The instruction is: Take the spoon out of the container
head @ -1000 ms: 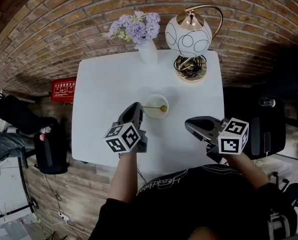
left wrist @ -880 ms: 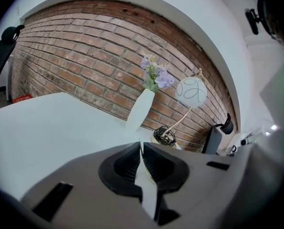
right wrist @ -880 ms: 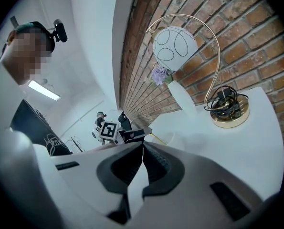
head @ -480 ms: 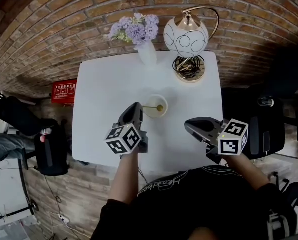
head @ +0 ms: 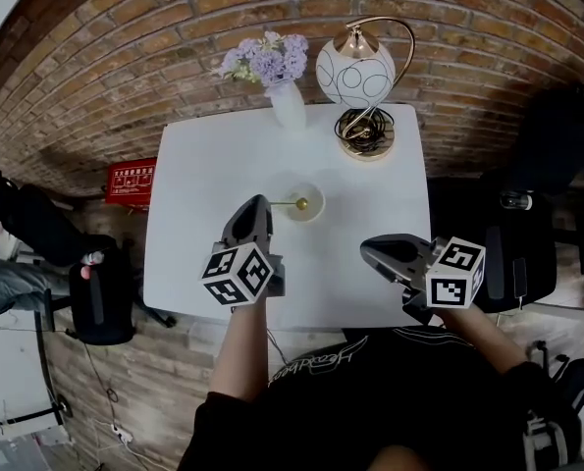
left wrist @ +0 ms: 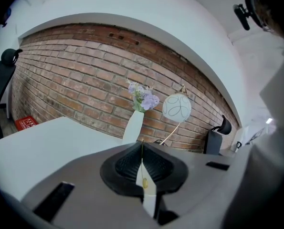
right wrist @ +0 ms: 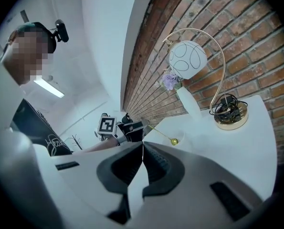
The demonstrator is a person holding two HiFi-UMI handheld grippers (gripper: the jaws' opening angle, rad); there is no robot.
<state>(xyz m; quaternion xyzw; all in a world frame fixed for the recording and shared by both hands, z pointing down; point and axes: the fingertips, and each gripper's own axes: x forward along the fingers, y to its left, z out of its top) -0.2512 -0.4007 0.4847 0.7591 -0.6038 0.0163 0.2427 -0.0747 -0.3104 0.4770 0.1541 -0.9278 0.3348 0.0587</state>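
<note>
My left gripper [head: 256, 207] pointed in over the white table [head: 193, 165] from its near edge. The thin gold spoon [head: 290, 203] ran from the gripper's tips to the right, with its bowl over the small white container [head: 314, 204] near the table's middle. My right gripper [head: 370, 251] hung over the near right corner, apart from both. A white vase [head: 290, 109] of purple flowers stood at the far edge, and the globe lamp [head: 355, 72] stood just beside it, towards the far right corner.
</note>
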